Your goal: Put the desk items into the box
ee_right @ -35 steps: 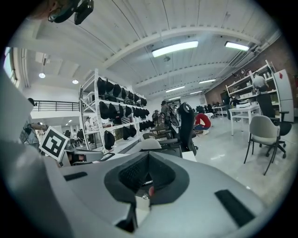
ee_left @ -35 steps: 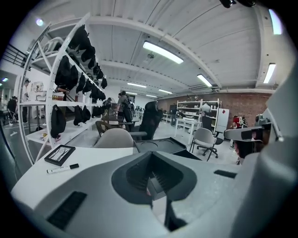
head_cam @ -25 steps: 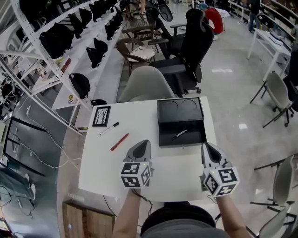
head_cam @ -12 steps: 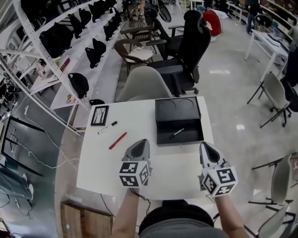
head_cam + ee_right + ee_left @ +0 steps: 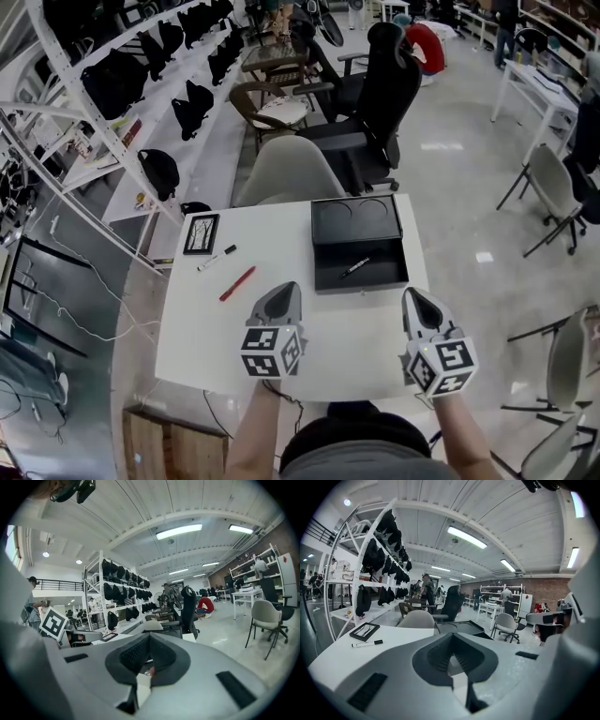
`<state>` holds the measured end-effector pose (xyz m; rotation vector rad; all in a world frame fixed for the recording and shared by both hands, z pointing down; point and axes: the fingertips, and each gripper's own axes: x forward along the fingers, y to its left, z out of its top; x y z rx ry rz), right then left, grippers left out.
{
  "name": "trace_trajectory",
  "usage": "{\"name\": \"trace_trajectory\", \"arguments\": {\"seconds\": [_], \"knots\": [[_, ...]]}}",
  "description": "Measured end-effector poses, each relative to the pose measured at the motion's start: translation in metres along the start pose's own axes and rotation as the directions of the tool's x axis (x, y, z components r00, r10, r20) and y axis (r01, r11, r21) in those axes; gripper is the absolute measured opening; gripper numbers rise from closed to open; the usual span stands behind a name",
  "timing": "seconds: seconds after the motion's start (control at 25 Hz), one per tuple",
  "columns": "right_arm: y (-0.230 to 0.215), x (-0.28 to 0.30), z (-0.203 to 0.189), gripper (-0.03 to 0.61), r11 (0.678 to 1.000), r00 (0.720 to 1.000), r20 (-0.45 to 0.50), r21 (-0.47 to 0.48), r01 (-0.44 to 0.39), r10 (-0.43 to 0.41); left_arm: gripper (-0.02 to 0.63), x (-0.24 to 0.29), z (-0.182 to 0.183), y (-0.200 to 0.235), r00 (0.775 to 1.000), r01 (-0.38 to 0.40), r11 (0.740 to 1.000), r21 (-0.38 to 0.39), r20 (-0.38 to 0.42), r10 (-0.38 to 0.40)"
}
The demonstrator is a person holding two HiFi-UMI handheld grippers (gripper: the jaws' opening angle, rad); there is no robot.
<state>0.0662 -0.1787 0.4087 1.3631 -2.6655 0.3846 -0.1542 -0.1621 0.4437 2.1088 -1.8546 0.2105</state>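
Note:
An open black box (image 5: pixel 359 246) stands at the far right of the white table (image 5: pixel 206 352), and a black pen (image 5: pixel 354 269) lies in its near half. A red pen (image 5: pixel 238 283), a black-capped white marker (image 5: pixel 217 258) and a small black picture frame (image 5: pixel 201 233) lie on the table's left part. My left gripper (image 5: pixel 287 291) hovers over the near middle, shut and holding nothing, just right of the red pen. My right gripper (image 5: pixel 412 298) is near the box's front right corner, jaws together, nothing in them. The left gripper view shows the marker (image 5: pixel 367 643), the frame (image 5: pixel 364 631) and the box (image 5: pixel 459 627).
A beige chair (image 5: pixel 286 173) and a black office chair (image 5: pixel 380 103) stand behind the table. White racks with black bags (image 5: pixel 117 80) run along the left. A grey chair (image 5: pixel 553 187) stands at the right. A person in red (image 5: pixel 431 37) crouches far back.
The head view has shifted slightly, so the table sits a little higher in the picture. Both grippers and the desk items have kept their places.

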Motion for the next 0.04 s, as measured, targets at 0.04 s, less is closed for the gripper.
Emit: {"name": "trace_trajectory", "arguments": {"seconds": [0.04], "knots": [[-0.0003, -0.0011, -0.0001, 0.003, 1.000, 1.000, -0.002, 0.000, 0.001, -0.001, 0.006, -0.0004, -0.0001, -0.0010, 1.000, 0.000, 1.000, 0.000, -0.001, 0.000]]}}
